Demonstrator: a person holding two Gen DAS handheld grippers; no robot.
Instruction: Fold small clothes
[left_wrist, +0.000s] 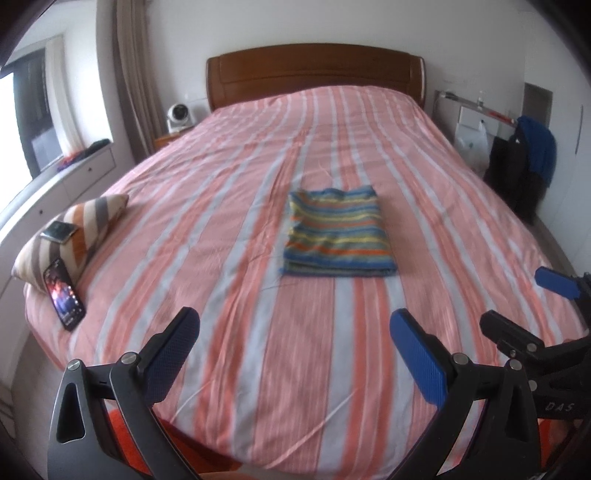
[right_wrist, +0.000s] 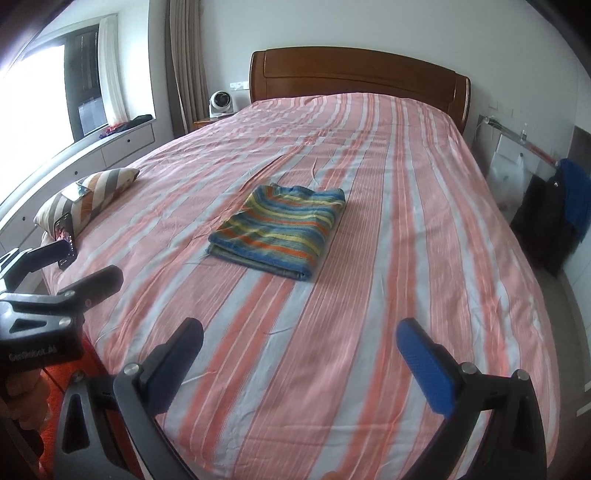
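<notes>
A small garment with blue, yellow, green and orange stripes (left_wrist: 337, 234) lies folded into a neat rectangle in the middle of the bed (left_wrist: 236, 206). The right wrist view has the same folded garment (right_wrist: 279, 229) a little left of centre. My left gripper (left_wrist: 295, 343) hangs open over the foot of the bed, well short of the garment, with nothing between its fingers. My right gripper (right_wrist: 300, 350) is open too and empty, also back from the garment. In the left wrist view the right gripper (left_wrist: 524, 302) shows at the right edge.
A striped cushion (left_wrist: 70, 236) lies at the bed's left edge with a small device on it and a lit phone (left_wrist: 63, 293) leaning against it. A wooden headboard (left_wrist: 314, 70) stands at the far end. Dark and blue clothes (left_wrist: 532, 162) hang to the right. A window bench runs along the left.
</notes>
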